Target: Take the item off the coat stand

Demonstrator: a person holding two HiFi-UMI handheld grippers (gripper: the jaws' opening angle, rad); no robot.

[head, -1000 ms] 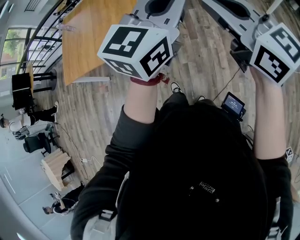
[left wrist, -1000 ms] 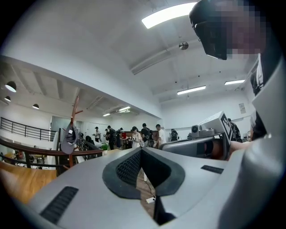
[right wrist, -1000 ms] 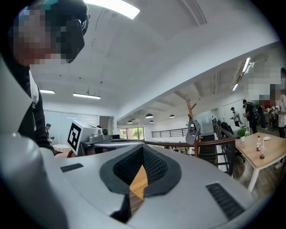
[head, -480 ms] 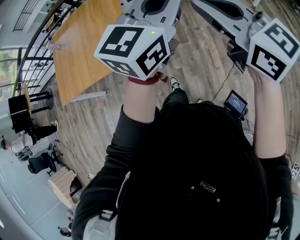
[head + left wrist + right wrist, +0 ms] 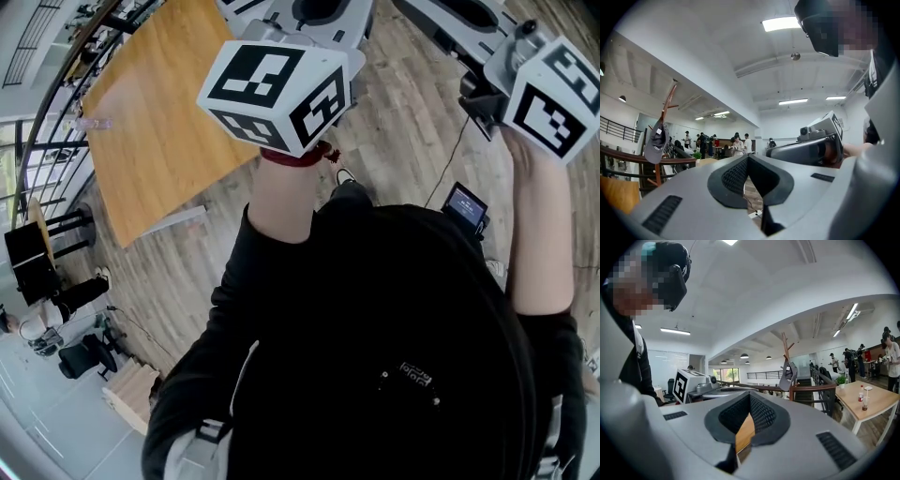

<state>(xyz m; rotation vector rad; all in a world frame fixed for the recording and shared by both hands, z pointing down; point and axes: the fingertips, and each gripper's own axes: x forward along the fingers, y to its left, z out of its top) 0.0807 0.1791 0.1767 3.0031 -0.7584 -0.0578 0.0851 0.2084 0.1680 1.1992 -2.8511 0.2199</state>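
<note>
A grey cap (image 5: 656, 141) hangs on a reddish-brown wooden coat stand (image 5: 668, 102) far off at the left of the left gripper view. The right gripper view shows the same cap (image 5: 788, 374) on the stand (image 5: 784, 345), right of centre and also far away. My left gripper (image 5: 748, 157) is held level, its jaws closed tip to tip with nothing between them. My right gripper (image 5: 750, 394) is shut and empty too. In the head view only their marker cubes show, the left cube (image 5: 277, 94) and the right cube (image 5: 553, 98); the jaws lie beyond the top edge.
A wooden table (image 5: 155, 131) stands below and left of my left hand. Another table with bottles (image 5: 865, 401) is at the right. A dark railing (image 5: 820, 390) runs by the stand. Several people (image 5: 736, 143) stand far back. A small screen device (image 5: 466, 206) lies on the floor.
Both marker cubes have shifted slightly right and up in the head view. The wooden table has slid rightward under the left gripper and fills more of the view.
</note>
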